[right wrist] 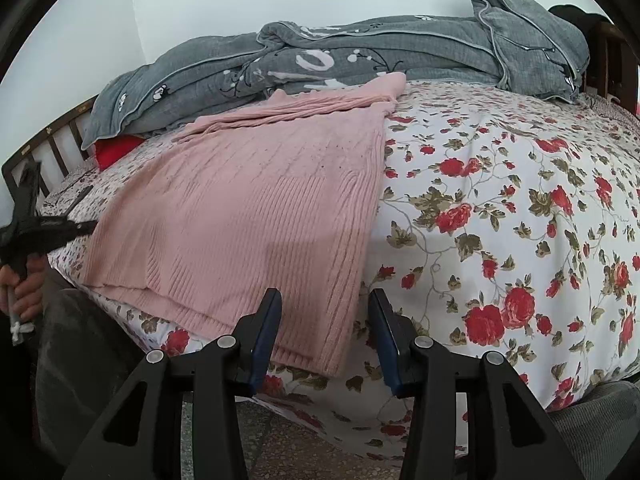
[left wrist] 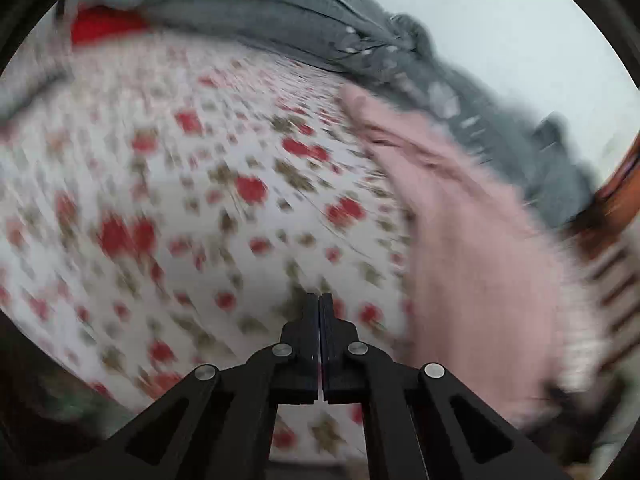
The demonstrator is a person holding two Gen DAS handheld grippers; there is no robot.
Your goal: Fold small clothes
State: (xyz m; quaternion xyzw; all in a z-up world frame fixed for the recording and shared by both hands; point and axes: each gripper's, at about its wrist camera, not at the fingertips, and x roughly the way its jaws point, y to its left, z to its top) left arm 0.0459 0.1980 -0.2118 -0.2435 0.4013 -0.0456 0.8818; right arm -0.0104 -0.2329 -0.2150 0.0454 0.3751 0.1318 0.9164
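Sweater [right wrist: 248, 208] lies partly folded, halves stacked, more folding seemingly left; right gripper [right wrist: 326, 336] half-open, empty, over its near corner; left gripper [left wrist: 320, 308] shut on nothing beside it.

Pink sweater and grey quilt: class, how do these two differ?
The pink sweater lies flat, spread near the bed's front edge; the grey quilt is bunched in a heap along the wall. The sweater is plain ribbed knit; the quilt carries white prints. Both rest on the floral sheet.

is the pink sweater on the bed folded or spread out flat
Folded. The pink sweater lies as a narrow panel with layered edges at its near hem and a sleeve tucked across the top.
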